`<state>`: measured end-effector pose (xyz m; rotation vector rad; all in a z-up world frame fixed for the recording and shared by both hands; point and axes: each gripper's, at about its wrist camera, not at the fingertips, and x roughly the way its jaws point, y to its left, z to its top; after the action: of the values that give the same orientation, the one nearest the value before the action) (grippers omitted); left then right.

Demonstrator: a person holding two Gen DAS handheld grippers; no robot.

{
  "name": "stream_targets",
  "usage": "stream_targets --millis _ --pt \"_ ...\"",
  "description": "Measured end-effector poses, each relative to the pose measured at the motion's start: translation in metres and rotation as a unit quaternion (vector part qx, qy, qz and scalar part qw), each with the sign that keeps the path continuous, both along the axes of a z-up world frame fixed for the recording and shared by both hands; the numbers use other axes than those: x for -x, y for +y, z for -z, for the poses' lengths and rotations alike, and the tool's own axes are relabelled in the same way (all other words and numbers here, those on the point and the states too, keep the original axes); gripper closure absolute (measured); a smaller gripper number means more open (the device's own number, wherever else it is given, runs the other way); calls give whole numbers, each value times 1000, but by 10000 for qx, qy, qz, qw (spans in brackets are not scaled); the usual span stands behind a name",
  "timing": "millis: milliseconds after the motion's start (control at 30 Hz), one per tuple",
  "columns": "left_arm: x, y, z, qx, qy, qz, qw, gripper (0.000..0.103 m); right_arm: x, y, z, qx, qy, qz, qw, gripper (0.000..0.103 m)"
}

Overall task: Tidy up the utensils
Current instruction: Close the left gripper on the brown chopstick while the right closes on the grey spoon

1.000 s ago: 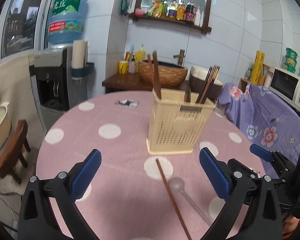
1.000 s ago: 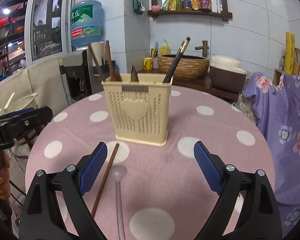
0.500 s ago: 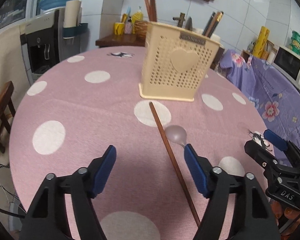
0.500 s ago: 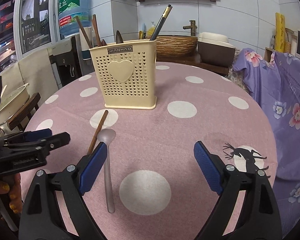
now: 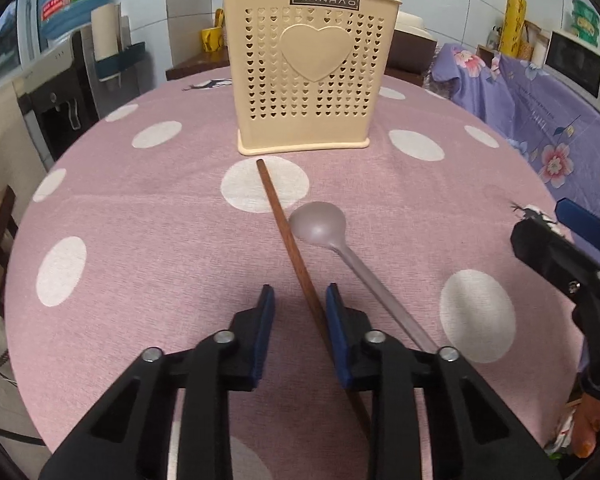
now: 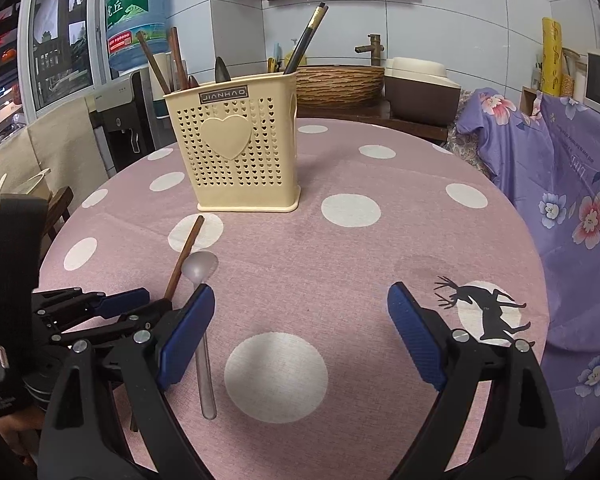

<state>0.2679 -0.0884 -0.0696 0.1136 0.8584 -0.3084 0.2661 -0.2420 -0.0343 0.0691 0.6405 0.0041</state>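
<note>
Left gripper (image 5: 300,308), lowered from above the table, with jaws closing around the wooden chopstick (image 5: 284,220) lying near the holder (image 5: 304,80): pickup beginning; right gripper (image 6: 300,320) spread, empty.

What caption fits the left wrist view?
Left gripper closing around a wooden chopstick beside a spoon.
</note>
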Motion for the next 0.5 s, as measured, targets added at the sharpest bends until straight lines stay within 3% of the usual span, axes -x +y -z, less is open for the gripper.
stream_targets --millis 167,367,500 --pt "2 10 -4 -39 -29 -44 10000 95 -7 2 4 -98 171 -87 9998 16" --pt "7 43 -6 -18 -14 -222 9998 96 -28 20 14 -112 657 -587 9960 15" --pt "5 62 -6 42 73 -394 9992 96 -52 44 25 127 1061 -954 9897 16"
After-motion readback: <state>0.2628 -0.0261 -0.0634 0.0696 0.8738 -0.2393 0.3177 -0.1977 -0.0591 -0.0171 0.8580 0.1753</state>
